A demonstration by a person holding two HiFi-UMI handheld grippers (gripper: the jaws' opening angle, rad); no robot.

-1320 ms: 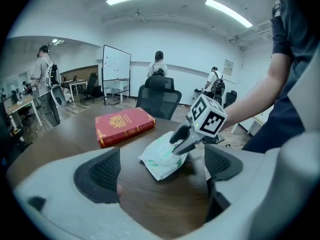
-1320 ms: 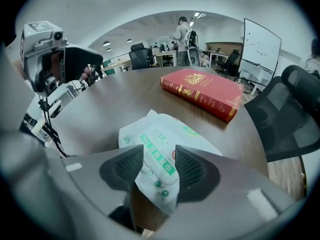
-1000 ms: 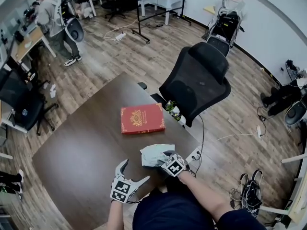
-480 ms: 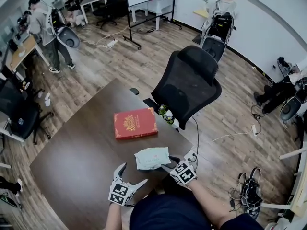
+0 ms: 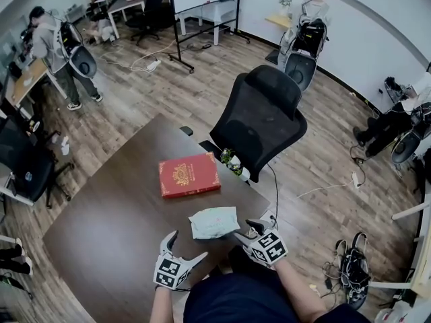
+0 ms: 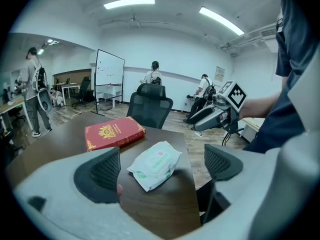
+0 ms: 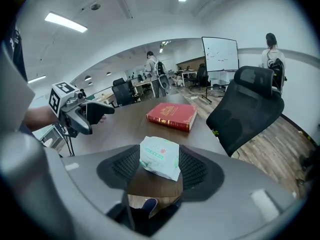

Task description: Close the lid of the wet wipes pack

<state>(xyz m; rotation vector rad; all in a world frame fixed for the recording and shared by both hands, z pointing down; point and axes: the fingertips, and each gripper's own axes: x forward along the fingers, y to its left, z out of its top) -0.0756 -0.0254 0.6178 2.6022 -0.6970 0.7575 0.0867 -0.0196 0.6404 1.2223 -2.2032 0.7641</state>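
The wet wipes pack (image 5: 214,222), pale green and white, lies flat on the dark table (image 5: 114,207) near its front edge, and its lid looks down. My right gripper (image 5: 245,229) hovers just right of the pack, lifted off it. Its jaws have just been opening, and nothing is gripped between them. The right gripper view shows the pack (image 7: 161,156) ahead, past the pads. At the lower left my left gripper (image 5: 189,243) stands open and empty, short of the pack (image 6: 155,164).
A red book (image 5: 189,175) lies farther back on the table. A black office chair (image 5: 262,120) stands at the table's far right side, with a small plant (image 5: 232,159) by the edge. People stand at desks far off. Cables lie on the floor to the right.
My right gripper has come off the pack's right end, rising and drawing back to the right. The pack now lies flat. The left gripper has stayed put.
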